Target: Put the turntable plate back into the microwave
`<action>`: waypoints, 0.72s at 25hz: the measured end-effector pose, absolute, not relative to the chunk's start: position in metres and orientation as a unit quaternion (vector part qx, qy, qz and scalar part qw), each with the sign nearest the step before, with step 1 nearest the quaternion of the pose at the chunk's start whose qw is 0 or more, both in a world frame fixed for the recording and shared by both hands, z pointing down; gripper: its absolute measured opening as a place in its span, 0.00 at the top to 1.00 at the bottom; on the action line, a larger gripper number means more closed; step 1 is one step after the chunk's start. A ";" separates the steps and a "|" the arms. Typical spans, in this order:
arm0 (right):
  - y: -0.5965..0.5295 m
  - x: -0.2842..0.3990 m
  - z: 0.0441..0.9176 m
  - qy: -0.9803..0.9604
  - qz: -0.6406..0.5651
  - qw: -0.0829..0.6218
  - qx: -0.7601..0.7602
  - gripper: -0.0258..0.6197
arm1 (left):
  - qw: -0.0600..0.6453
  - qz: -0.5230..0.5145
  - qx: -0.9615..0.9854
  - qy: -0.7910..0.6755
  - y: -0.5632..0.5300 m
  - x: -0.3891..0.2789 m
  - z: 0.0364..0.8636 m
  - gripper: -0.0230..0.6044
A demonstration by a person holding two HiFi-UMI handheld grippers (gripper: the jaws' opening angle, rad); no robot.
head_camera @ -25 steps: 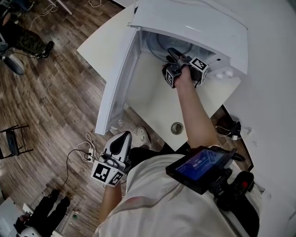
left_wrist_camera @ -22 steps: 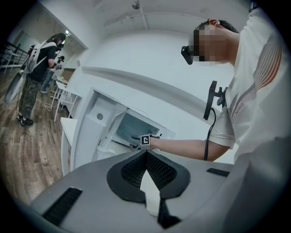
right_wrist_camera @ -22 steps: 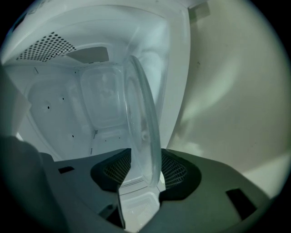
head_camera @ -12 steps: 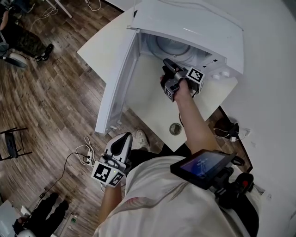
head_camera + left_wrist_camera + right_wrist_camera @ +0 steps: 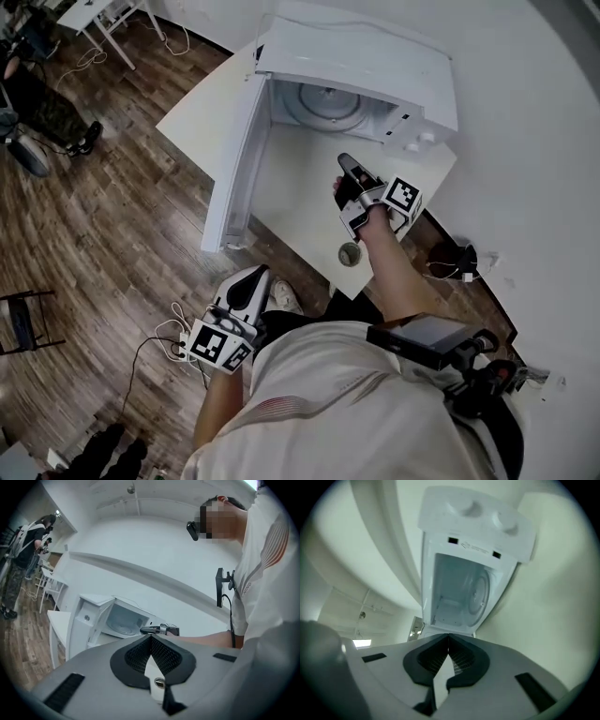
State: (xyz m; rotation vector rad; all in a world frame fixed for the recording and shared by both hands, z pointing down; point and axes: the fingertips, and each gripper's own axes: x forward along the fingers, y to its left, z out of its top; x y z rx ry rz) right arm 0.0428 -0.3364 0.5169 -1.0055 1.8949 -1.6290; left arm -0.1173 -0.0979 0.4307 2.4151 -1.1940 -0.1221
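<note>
Over the white table (image 5: pixel 300 202), out in front of the open microwave (image 5: pixel 375 56), the right claw (image 5: pixel 346 165) is closing. Its tips are all but together, with nothing between them. It points toward 10 o'clock in the head view and stands clear of the cavity.

At 12 o'clock from that claw the plate (image 5: pixel 328 103) lies inside the microwave, flat on the cavity floor and face up. It is round, so it has no long axis. The right gripper view is rolled, so there the plate (image 5: pixel 480 590) shows at 3 o'clock in the cavity.

The door (image 5: pixel 234 155) hangs wide open at 9 o'clock of the cavity, and two knobs (image 5: pixel 412 143) sit at its 3 o'clock. A thin line of print (image 5: pixel 477 548) runs under the knob panel, too small to read. The marker cube (image 5: pixel 403 195) behind the right claw bears black-and-white squares and no letters.

A round hole (image 5: pixel 349 253) in the table lies at 6 o'clock from the right claw.

Farther off, at 7 o'clock, the left claw (image 5: pixel 251 277) hangs low over the wood floor (image 5: pixel 112 206) beside the person's hip. Its jaws are together on nothing. Its own view looks across at the microwave (image 5: pixel 108 616) and the right claw (image 5: pixel 146 630).
</note>
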 end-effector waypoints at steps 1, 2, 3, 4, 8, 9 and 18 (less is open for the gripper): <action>-0.328 0.049 0.503 0.698 -0.572 0.227 -0.366 0.95 | 0.213 -0.042 0.879 -0.424 -0.096 -0.117 0.426 0.95; -0.320 0.055 0.488 0.708 -0.556 0.234 -0.367 0.95 | 0.205 -0.041 0.885 -0.416 -0.094 -0.116 0.421 0.95; -0.311 0.061 0.474 0.717 -0.539 0.242 -0.369 0.95 | 0.198 -0.039 0.890 -0.410 -0.092 -0.116 0.416 0.95; -0.301 0.066 0.460 0.728 -0.521 0.246 -0.371 0.95 | 0.191 -0.036 0.894 -0.404 -0.090 -0.115 0.411 0.95; -0.255 0.079 0.406 0.780 -0.443 0.237 -0.373 0.95 | 0.163 -0.032 0.903 -0.395 -0.085 -0.114 0.392 0.95; -0.244 0.081 0.394 0.795 -0.422 0.226 -0.374 0.95 | 0.159 -0.034 0.903 -0.397 -0.084 -0.115 0.387 0.95; -0.154 0.102 0.334 0.872 -0.229 0.075 -0.427 0.95 | 0.111 -0.045 0.903 -0.413 -0.070 -0.098 0.348 0.95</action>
